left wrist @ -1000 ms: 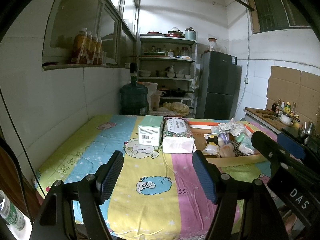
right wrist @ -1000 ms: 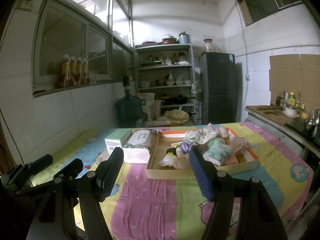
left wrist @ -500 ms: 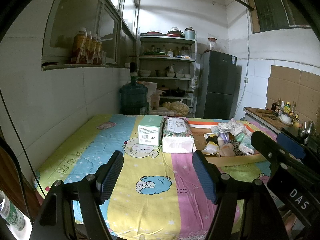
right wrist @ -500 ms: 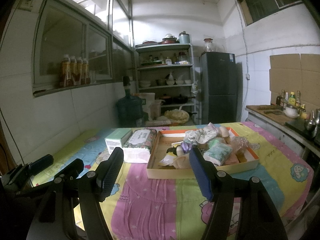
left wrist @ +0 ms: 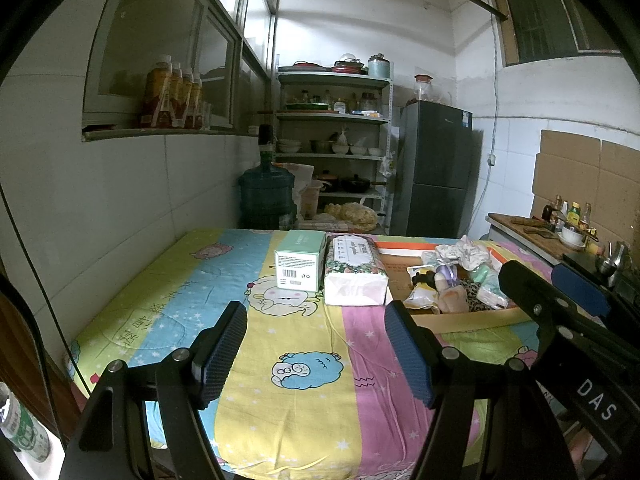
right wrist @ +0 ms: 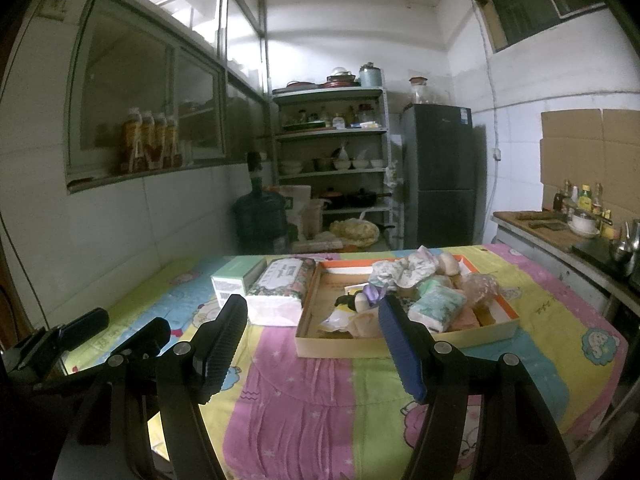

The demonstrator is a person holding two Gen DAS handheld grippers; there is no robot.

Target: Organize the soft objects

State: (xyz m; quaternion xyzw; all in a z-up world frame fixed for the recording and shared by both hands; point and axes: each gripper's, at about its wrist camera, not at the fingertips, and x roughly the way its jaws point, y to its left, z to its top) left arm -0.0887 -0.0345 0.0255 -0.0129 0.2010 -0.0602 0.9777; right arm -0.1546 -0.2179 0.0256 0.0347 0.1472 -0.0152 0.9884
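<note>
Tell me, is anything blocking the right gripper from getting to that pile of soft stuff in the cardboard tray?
Nothing visible does. The right gripper is open and empty, with only bare tablecloth before the tray. The tray's low front wall is the one edge to clear. The tissue pack sits left, outside it.

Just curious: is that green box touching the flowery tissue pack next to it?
Cannot tell. In the left wrist view the green box and tissue pack stand side by side with only a thin dark seam between.

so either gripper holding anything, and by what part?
Nothing held. Left gripper and right gripper are both open and empty above the tablecloth.
</note>
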